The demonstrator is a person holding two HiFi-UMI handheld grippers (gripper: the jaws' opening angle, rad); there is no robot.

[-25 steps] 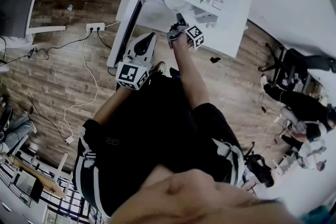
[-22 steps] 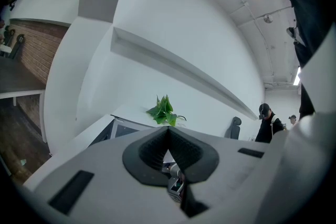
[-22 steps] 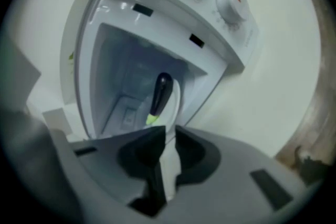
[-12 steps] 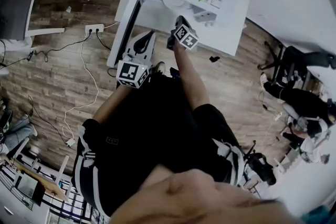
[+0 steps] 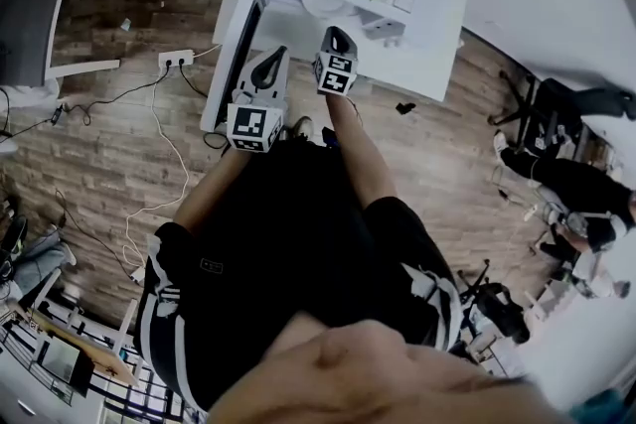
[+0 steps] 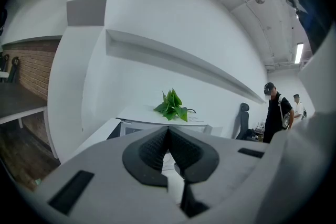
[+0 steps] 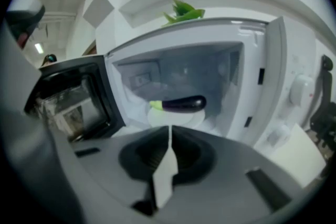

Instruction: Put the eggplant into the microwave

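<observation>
Points shut, empty right gripper (image 7: 169, 131) at long purple eggplant (image 7: 181, 105) lying sideways in white microwave (image 7: 270, 86); left gripper (image 6: 168, 131) shut too.

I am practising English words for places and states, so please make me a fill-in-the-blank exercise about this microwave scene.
1. The ____ lies inside the microwave.
2. The microwave's door stands ____.
3. The right gripper has its jaws ____, with nothing between them.
4. A green ____ stands on top of the microwave.
Missing words: eggplant; open; shut; plant.
</observation>
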